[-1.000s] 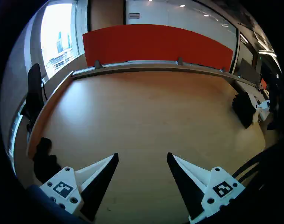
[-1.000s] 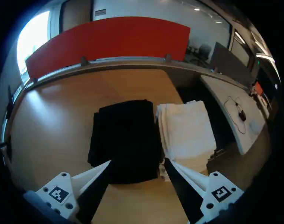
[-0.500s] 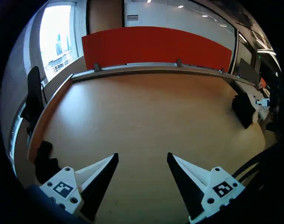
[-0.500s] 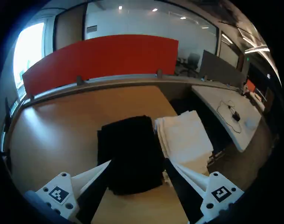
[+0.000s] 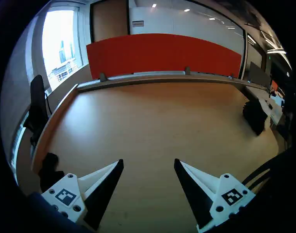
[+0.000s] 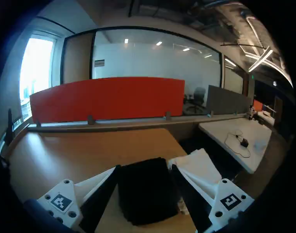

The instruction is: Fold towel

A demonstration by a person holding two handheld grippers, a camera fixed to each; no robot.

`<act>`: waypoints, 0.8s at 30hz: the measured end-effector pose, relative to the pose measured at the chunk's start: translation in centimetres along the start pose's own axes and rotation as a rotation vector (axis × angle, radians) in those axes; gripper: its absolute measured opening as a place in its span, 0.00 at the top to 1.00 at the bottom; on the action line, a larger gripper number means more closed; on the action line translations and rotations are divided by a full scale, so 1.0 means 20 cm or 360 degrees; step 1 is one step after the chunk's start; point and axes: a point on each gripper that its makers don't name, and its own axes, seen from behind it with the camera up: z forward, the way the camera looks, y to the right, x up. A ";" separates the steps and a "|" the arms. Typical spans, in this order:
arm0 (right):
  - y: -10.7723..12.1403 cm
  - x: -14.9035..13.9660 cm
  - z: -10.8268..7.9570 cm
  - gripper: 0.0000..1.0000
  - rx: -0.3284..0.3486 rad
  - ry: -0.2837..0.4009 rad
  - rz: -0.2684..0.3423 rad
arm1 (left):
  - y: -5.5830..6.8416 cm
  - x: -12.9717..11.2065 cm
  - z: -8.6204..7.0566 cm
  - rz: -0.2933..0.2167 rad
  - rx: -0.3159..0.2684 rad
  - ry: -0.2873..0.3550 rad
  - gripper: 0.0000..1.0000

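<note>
A wooden table (image 5: pixel 155 112) spans both views, backed by a red screen (image 5: pixel 163 50). In the right gripper view, a folded black towel (image 6: pixel 146 194) lies just beside a white towel stack (image 6: pixel 198 169) near the table's edge. The left gripper (image 5: pixel 148 171) and right gripper (image 6: pixel 144 167) stand wide open, holding nothing.

The left gripper view looks down across the bench (image 5: pixel 155 116) toward the red partition (image 5: pixel 163 50), which the right gripper view faces more levelly.
</note>
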 end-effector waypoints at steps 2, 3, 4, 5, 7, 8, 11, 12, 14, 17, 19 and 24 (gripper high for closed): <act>-0.03 0.02 -0.01 0.00 0.0004 0.0040 -0.0005 | 0.00 0.01 0.00 -0.0002 0.0004 0.0009 0.03; -0.04 0.03 -0.02 0.00 0.0006 0.0062 -0.0008 | -0.01 0.02 0.00 -0.0003 0.0006 0.0014 0.03; -0.05 0.04 -0.02 0.00 0.0006 0.0073 -0.0008 | -0.01 0.02 0.00 -0.0004 0.0007 0.0020 0.03; -0.06 0.05 -0.03 0.00 0.0007 0.0084 -0.0008 | -0.01 0.03 0.00 -0.0006 0.0008 0.0026 0.03; -0.08 0.06 -0.04 0.00 0.0006 0.0108 -0.0010 | -0.02 0.04 0.00 -0.0007 0.0011 0.0038 0.03; -0.08 0.07 -0.04 0.00 0.0004 0.0119 -0.0011 | -0.02 0.05 0.01 -0.0007 0.0012 0.0043 0.03; -0.11 0.09 -0.05 0.00 0.0011 0.0146 -0.0019 | -0.03 0.08 0.01 -0.0004 0.0016 0.0074 0.03; -0.12 0.10 -0.06 0.00 0.0016 0.0154 -0.0024 | -0.04 0.09 0.01 -0.0002 0.0017 0.0089 0.03; -0.13 0.12 -0.06 0.00 0.0023 0.0164 -0.0033 | -0.04 0.13 0.01 -0.0005 0.0017 0.0136 0.03; -0.16 0.14 -0.08 0.00 0.0032 0.0175 -0.0044 | -0.06 0.20 0.01 -0.0019 0.0025 0.0220 0.03; -0.17 0.16 -0.09 0.00 0.0038 0.0184 -0.0048 | -0.07 0.25 0.00 -0.0032 0.0039 0.0280 0.03; -0.22 0.20 -0.11 0.00 0.0054 0.0216 -0.0050 | -0.13 0.40 0.00 -0.0057 0.0096 0.0434 0.04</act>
